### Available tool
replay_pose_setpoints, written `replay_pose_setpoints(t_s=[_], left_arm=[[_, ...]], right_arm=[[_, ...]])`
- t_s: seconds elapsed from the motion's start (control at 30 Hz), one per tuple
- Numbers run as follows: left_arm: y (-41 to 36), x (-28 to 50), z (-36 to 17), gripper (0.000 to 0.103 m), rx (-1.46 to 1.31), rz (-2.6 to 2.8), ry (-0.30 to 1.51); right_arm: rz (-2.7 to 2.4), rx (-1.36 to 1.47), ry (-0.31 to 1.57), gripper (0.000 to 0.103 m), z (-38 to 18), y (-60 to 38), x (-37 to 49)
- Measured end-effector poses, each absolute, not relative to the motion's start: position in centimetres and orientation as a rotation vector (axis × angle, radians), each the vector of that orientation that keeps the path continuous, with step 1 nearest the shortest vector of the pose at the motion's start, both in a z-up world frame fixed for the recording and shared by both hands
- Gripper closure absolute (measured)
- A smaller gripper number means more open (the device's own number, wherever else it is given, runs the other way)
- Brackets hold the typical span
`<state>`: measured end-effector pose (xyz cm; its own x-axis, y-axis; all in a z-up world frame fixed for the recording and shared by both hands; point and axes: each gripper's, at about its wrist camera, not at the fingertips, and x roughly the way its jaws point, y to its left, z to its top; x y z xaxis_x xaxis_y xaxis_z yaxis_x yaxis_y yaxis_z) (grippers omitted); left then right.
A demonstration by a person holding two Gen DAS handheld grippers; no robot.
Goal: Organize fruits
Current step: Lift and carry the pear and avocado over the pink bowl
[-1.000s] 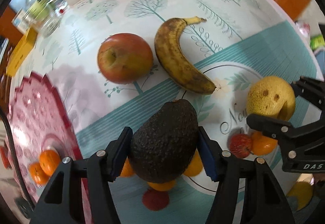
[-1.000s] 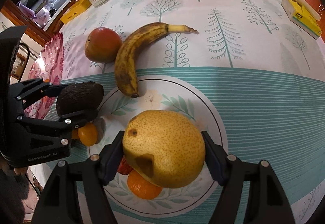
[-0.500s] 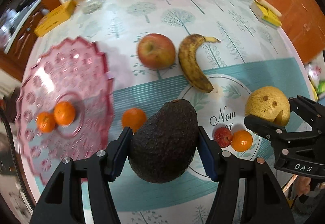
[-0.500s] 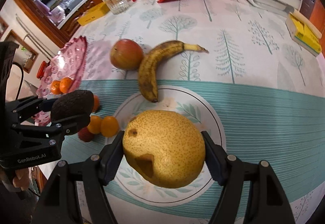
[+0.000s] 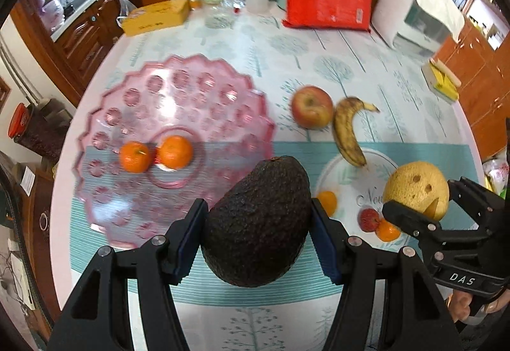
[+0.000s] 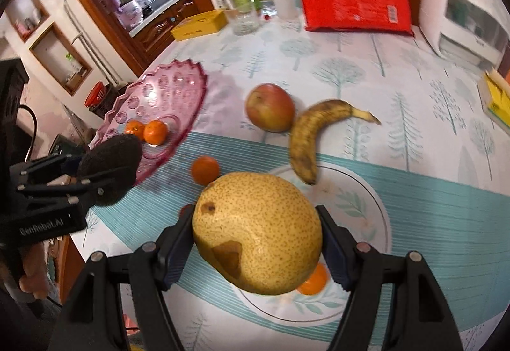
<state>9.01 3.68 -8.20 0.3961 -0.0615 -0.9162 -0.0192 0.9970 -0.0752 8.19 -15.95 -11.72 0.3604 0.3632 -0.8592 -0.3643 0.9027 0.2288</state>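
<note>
- The avocado sits between the two blue pads of the left tool, which is clamped on its sides; its narrow end points away from the camera and the fruit hangs clear above the surface.
- Below and to the left of the avocado lies the pink glass plate, with two small oranges side by side near its middle; the avocado's tip overlaps the plate's near right edge in the left wrist view.
- The pear, yellow with brown speckles and a dark bruise on its near side, fills the gap of the right tool, which is clamped on it at both flanks and holds it off the surface.
- Under the pear, on the printed round motif of the cloth, an orange peeks out at the pear's lower right; another orange lies on the teal stripes just past the pear's far left.
- A small red fruit touches an orange beside the right tool in the left wrist view.
- Farther off, the apple and the spotted banana lie just beside each other.
- At the far edge stand a red packet, bottles and a yellow box.
</note>
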Motion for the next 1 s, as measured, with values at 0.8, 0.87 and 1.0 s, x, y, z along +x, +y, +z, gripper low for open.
replay_pose_setpoints(t_s=[0.8,0.87,1.0], left_arm=[[20.4,17.5,-9.6,0.041,0.118,-0.172,1.120],[20.3,18.4,-11.1,0.041,0.122,-0.183,1.141],[19.7,19.3,-13.8,0.041,0.138,-0.216,1.182]], right_arm=[[0.309,0.046,1.162,0.030,-13.7,5.1,11.1],[0.295,0.031,1.184,0.030,-14.6,5.9,11.3],[0.268,0.008,1.204,0.030,-15.6,7.1,11.4]])
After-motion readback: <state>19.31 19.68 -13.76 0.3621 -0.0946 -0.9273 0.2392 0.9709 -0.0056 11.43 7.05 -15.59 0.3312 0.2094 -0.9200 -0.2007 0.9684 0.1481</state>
